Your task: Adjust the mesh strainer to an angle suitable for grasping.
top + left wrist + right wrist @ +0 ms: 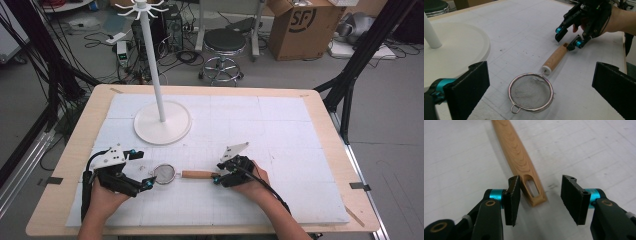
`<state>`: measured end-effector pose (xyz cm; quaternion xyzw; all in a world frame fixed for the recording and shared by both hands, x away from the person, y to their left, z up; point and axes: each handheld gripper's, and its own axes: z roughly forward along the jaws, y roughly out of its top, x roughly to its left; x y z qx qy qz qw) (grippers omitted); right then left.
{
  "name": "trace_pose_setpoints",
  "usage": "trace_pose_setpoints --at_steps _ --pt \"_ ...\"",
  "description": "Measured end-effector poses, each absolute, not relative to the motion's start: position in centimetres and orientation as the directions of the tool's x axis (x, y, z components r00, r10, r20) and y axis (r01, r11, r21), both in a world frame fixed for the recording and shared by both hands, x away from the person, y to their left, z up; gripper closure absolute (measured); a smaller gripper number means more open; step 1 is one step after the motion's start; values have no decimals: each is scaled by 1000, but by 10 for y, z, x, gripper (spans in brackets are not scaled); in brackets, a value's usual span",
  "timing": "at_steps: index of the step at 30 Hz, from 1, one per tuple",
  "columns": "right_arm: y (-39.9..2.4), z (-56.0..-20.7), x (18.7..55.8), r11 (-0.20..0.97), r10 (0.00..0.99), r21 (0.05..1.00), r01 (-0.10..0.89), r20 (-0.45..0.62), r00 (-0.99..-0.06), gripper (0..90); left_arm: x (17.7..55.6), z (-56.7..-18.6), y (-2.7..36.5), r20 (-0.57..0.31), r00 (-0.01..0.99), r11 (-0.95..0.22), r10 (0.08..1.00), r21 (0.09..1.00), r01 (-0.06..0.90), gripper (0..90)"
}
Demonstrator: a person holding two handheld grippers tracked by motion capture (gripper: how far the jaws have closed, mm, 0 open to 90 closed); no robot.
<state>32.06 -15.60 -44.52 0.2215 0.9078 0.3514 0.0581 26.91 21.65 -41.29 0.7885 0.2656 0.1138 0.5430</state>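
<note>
Strainer (166,174) lying flat on the white worktop (280,130), between two hand-held grippers.

Its round mesh bowl points toward the left gripper (145,185) and its wooden handle (197,174) toward the right gripper (216,176), so each tool faces one end. The right gripper's jaws stand parted around the handle's slotted tip, one pad just beside the wood, the other clear, pinching nothing; likely a grip being lined up or let go. The left gripper's jaws are spread wide just short of the bowl's rim, holding nothing. A white hook stand (161,120) waits farther back on the worktop, perhaps where the strainer is meant to hang by that slot.
</note>
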Motion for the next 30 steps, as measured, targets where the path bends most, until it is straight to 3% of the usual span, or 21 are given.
trace_pose_setpoints --at_steps 17,21,22,24,30 --pt "-170 -448 350 529 604 695 486 94 -792 375 269 -414 216 -115 832 -266 543 916 300 18" --pt "-181 -436 345 492 600 731 472 109 -793 324 269 -414 217 -118 829 -264 546 915 304 18" --pt "-190 -428 342 457 580 764 455 132 -804 249 269 -414 217 -117 830 -265 546 915 303 18" --pt "-201 -422 340 422 579 782 459 157 -800 215 269 -414 218 -117 830 -263 545 916 303 18" --pt "-231 -406 331 345 587 834 430 166 -792 211 269 -413 217 -115 831 -263 545 917 300 18"
